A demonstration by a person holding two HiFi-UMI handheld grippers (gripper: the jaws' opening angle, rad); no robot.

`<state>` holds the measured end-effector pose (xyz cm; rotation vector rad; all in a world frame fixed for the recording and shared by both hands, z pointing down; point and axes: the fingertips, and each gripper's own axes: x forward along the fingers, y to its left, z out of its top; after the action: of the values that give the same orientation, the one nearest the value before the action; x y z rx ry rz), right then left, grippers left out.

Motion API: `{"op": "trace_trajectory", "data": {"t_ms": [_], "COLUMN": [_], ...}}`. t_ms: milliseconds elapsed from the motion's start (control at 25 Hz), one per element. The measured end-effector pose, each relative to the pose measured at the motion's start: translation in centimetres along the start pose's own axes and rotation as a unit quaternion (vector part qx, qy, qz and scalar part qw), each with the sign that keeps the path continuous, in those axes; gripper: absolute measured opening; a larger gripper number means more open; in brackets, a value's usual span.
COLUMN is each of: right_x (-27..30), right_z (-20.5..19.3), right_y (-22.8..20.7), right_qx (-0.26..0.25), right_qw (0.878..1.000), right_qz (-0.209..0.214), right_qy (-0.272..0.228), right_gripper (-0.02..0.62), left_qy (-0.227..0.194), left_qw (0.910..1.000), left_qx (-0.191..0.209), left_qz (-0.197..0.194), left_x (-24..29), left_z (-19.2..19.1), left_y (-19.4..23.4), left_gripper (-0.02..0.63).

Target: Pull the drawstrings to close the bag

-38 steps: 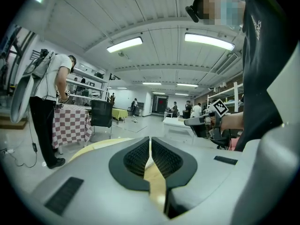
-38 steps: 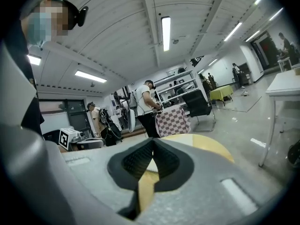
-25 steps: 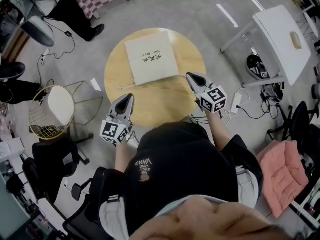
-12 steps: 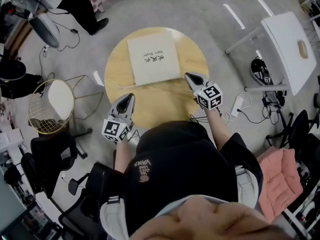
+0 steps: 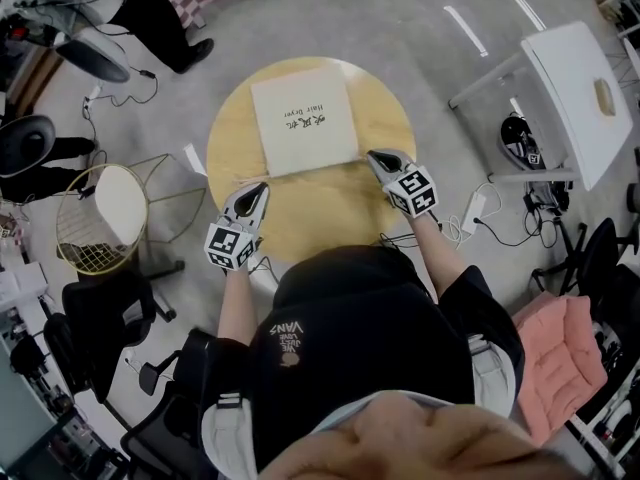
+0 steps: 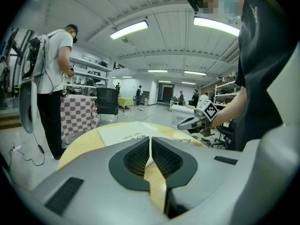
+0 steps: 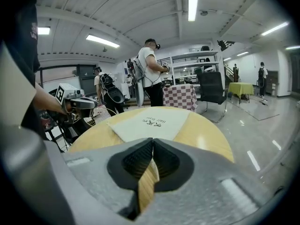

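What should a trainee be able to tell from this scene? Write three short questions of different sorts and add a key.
1. True or false: the grey left claw stands wide open.
2. The flat white square cloth bag lies on: A) the round pale wooden table; B) the floor; C) a chair.
3. Short answer: what is between the jaws of the grey right claw?
Key: 1 false, it is shut; 2 A; 3 nothing, the jaws are shut and empty.

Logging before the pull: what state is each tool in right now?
Left tool: closed, holding nothing.
Right tool: closed, holding nothing.
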<state>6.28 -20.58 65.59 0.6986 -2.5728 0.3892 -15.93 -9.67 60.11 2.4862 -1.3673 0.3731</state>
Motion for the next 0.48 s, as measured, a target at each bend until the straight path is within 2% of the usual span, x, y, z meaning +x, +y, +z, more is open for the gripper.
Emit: {"op": "trace_trajectory", "data": {"t_ms": [120, 200, 360, 480], "right_x": [0.4, 0.5, 0.9, 1.2], "right_z": [-0.9, -1.4, -2.4, -3.0], "right_y": [-0.7, -1.0, -0.9, -0.5], "right_qx": [0.007, 0.016, 0.009, -0.014], "right_qw": [1.0, 1.0, 0.999, 0.997], "right_qz": [-0.008, -0.012, -0.002, 0.008], "right_qy": [0.015, 0.023, 0.046, 0.071], "right_gripper": [0.002, 0.11, 0.11, 0.11], "left_qy": [0.014, 0.022, 0.051, 0.064], "left_qw": [0.9999, 0.9996, 0.9984, 0.9976], "left_qx": [-0.006, -0.015, -0.017, -0.016], "left_qz": [0.005, 0.01, 0.019, 0.021], "left_x": [0.6, 0.9, 1.4, 1.6], "left_z": [-0.9, -1.6, -3.3, -4.1], "left_y": [0.9, 1.5, 2.4, 2.9], "left_gripper": [0.012, 0.012, 0.015, 0.08]}}
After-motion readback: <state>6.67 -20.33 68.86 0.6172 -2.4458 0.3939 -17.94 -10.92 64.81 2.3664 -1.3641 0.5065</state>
